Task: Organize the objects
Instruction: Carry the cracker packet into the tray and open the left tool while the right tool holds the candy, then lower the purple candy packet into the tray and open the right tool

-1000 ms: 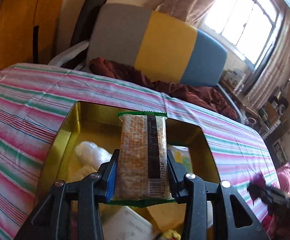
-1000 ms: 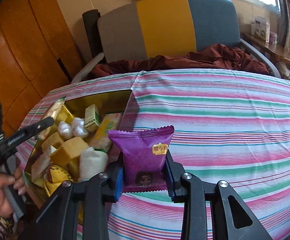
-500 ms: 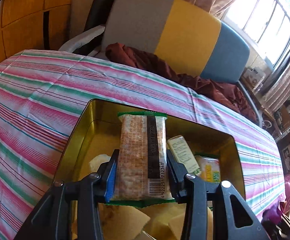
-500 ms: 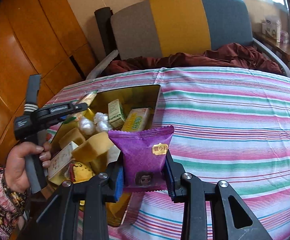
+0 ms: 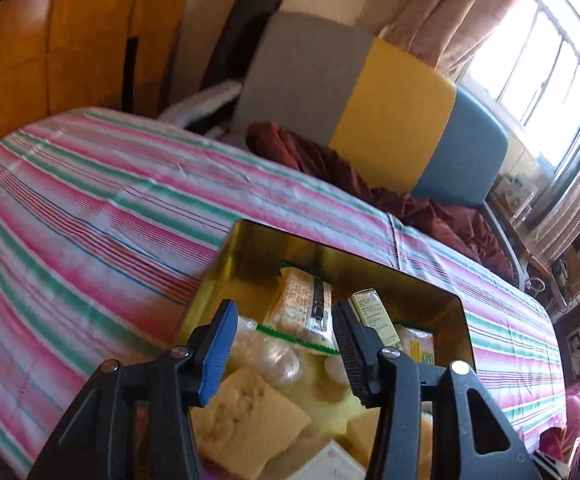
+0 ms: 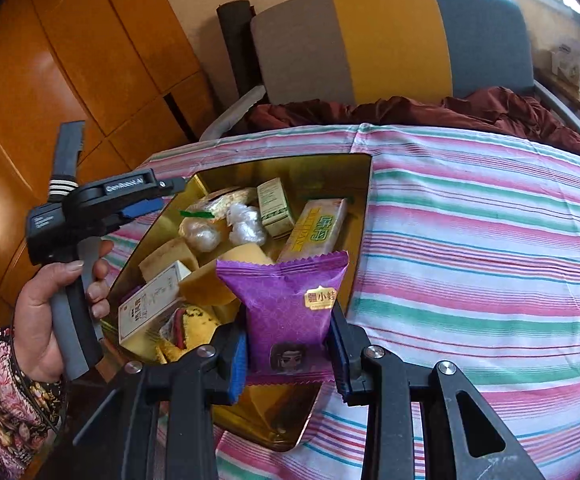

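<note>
Just above the gold tin (image 5: 246, 248), the left claw (image 5: 282, 344) has its jaws part-way apart and opening, and nothing is pressed between its pads: the cracker packet (image 5: 303, 308) with the green crimped edge lies loose inside the tin, leaning toward the tin's far wall, seen through the gap but clear of both fingers. From the right wrist view the same left claw (image 6: 158, 200) sits at the tin's left rim, carried by a hand (image 6: 46, 300) in a flowered sleeve. The right claw (image 6: 288, 356) is closed tight on a purple snack pouch (image 6: 290, 304), its pads pinching the pouch's lower sides so the pouch stands upright over the near end of the tin (image 6: 363, 208). Inside the tin, beyond the pouch, lie a yellow-green bar packet (image 6: 317, 232) along the right wall, a small green-and-white box (image 6: 276, 208) beside it, clear-wrapped white sweets (image 6: 246, 228), yellow sponge cake pieces (image 6: 170, 258) and a white carton (image 6: 150, 304) toward the near left corner. The tin rests on the striped cloth covering the surface (image 6: 489, 240), near its left edge.
</note>
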